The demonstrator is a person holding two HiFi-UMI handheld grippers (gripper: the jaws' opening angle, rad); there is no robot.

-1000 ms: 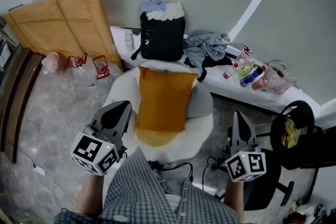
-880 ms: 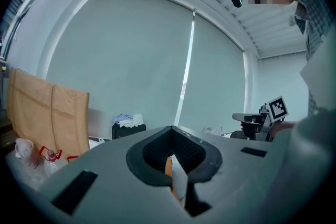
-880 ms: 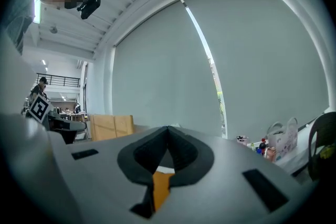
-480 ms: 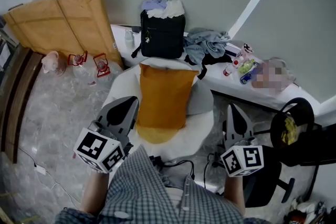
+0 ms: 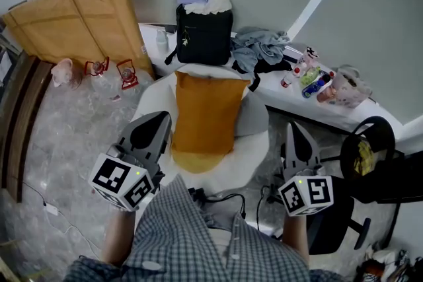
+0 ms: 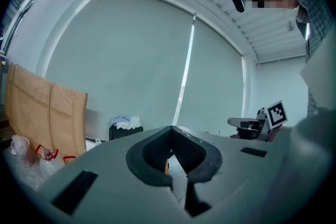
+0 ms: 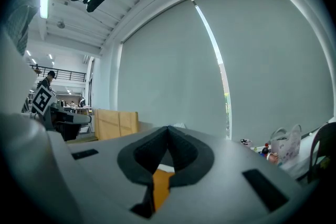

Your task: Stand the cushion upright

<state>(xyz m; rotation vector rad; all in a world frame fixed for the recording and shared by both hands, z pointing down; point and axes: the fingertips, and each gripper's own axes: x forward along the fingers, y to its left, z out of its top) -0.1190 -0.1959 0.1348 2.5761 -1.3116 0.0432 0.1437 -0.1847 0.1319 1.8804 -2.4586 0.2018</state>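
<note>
The person is holding the left claw point(image 5: 154, 127) and the right claw point(image 5: 296, 135) out ahead of the torso, well apart, both pointing forward and roughly level. Each claw's jaws are sitting pressed together, gripping nothing.

At my twelve o'clock a round white seat point(image 5: 251, 156) carries the orange cushion point(image 5: 205, 115), which lies on it. Beyond, from twelve to two o'clock, a low white ledge point(image 5: 291, 109) bears a black backpack point(image 5: 205, 41), crumpled grey clothes point(image 5: 259, 49), bottles point(image 5: 310, 81) and a pink bag point(image 5: 344, 90). Two red lanterns point(image 5: 127, 74) stand on the marble floor point(image 5: 73, 135) at ten o'clock.
</note>
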